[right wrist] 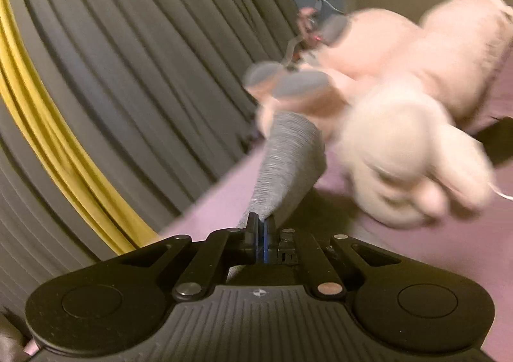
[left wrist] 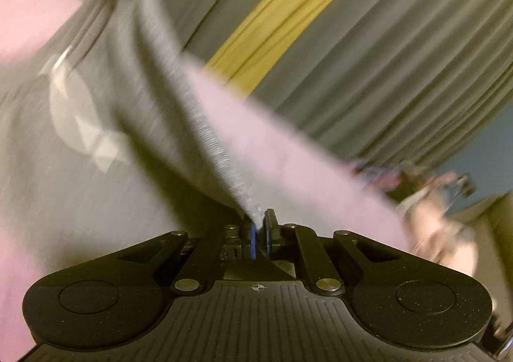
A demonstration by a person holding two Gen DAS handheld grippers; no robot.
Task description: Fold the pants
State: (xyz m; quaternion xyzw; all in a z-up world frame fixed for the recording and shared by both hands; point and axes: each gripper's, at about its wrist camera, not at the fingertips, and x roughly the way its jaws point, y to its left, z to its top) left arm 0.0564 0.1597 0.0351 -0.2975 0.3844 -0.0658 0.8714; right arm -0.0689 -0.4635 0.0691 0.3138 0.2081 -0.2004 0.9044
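grey pants (left wrist: pixel 105 125), pink sheet (right wrist: pixel 416 250), grey-yellow curtain (left wrist: pixel 368 51)

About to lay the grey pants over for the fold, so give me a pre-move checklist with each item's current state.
1. Left gripper shut on the grey pants: ok, ribbed edge pinched between the pads.
2. Right gripper shut on the pants: ok, ribbed band clamped.
3. Fabric lifted off the pink sheet: cannot tell, the pictures are blurred.
4. Plush toy clear of the fold path: not ok, it lies close beside the right-hand band.
5. Pants hanging flat, no twist: cannot tell.
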